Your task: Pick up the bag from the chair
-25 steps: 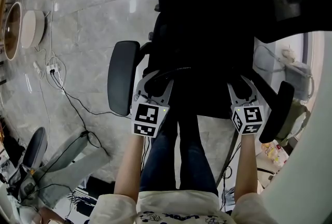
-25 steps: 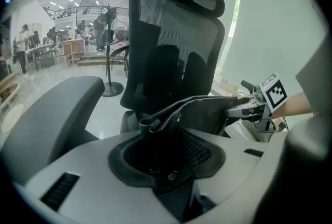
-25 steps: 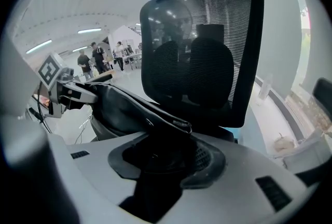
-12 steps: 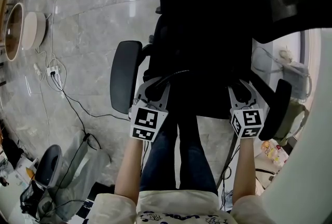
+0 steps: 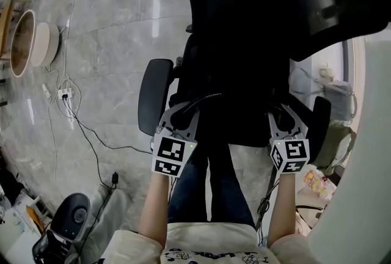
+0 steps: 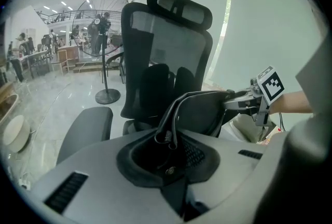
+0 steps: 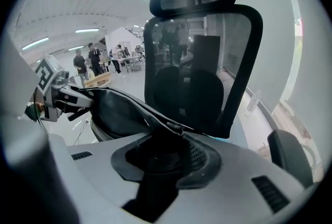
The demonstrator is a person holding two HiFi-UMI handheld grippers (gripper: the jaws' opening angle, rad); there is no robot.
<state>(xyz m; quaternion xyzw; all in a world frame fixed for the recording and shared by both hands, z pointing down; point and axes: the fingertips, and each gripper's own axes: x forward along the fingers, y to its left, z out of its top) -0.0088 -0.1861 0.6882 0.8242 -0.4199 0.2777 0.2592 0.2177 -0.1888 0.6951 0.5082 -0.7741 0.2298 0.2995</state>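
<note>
The black bag (image 5: 235,113) hangs stretched between my two grippers, in front of the black office chair (image 5: 256,6). My left gripper (image 5: 181,117) is shut on the bag's left rim, and in the left gripper view the rim and a thin strap (image 6: 171,119) run down into my left gripper (image 6: 168,149). My right gripper (image 5: 283,119) is shut on the right rim; the right gripper view shows the zipped edge (image 7: 174,127) entering my right gripper (image 7: 165,149). Each gripper view also shows the bag (image 7: 111,109) reaching across to the other gripper (image 6: 248,101).
The chair's armrests (image 5: 153,98) (image 5: 319,125) flank the bag, and its mesh backrest (image 6: 166,52) stands behind. A power strip with cables (image 5: 63,95) lies on the marble floor at left. Another chair's base (image 5: 70,220) sits lower left. A stanchion (image 6: 106,94) and people stand far off.
Both grippers, still shut on the bag, have drifted slightly down the head view toward my body. The view has shifted, and the chair base at lower left now sits further right.
</note>
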